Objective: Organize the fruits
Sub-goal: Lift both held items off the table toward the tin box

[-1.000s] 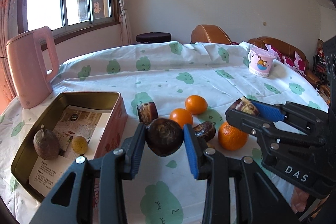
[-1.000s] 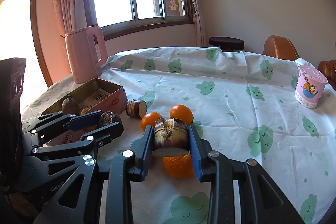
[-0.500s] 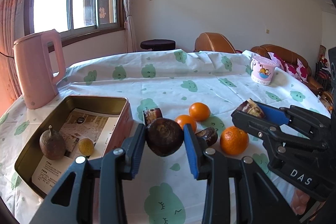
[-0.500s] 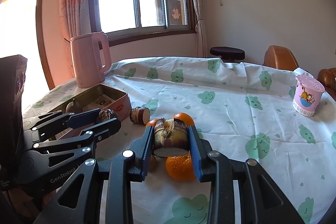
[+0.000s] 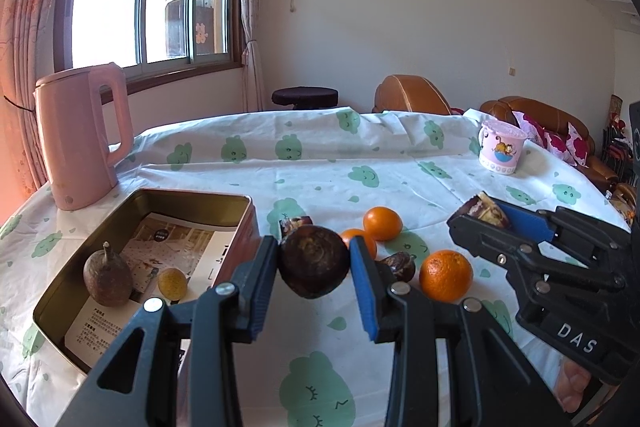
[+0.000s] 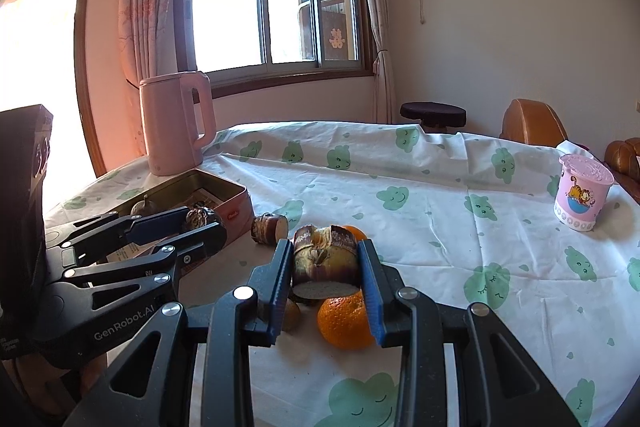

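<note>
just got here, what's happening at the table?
A person is sorting fruit into a metal tin. The left gripper is shut on a dark round fruit, held above the cloth beside the tin. The right gripper holds a cut brown chunk. Two fruits already lie in the tin; three oranges remain on the tablecloth.
</note>
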The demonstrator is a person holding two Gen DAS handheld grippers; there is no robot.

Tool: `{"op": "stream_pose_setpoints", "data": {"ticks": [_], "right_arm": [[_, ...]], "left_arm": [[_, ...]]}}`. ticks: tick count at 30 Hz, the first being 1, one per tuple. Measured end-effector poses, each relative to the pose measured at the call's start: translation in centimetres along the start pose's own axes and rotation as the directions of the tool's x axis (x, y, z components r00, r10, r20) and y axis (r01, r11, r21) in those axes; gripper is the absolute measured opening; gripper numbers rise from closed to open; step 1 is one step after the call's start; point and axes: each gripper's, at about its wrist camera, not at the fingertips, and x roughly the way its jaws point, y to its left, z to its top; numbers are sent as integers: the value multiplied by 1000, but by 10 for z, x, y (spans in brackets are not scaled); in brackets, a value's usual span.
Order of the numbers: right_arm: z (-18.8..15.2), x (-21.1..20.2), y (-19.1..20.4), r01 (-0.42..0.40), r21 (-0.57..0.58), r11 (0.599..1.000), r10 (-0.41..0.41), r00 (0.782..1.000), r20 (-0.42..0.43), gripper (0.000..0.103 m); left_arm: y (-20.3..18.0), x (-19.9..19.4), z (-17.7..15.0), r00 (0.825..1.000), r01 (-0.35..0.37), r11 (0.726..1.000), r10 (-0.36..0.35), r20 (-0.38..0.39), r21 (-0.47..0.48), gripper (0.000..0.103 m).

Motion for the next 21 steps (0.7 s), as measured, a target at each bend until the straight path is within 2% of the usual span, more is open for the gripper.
{"op": "stream_pose_setpoints", "data": {"ticks": [21], "right_arm": [[-1, -12, 3, 7, -15, 1000, -6, 998, 67, 35]], "left_arm": [[4, -10, 1, 998, -6, 1000, 7, 62, -22, 38]]}}
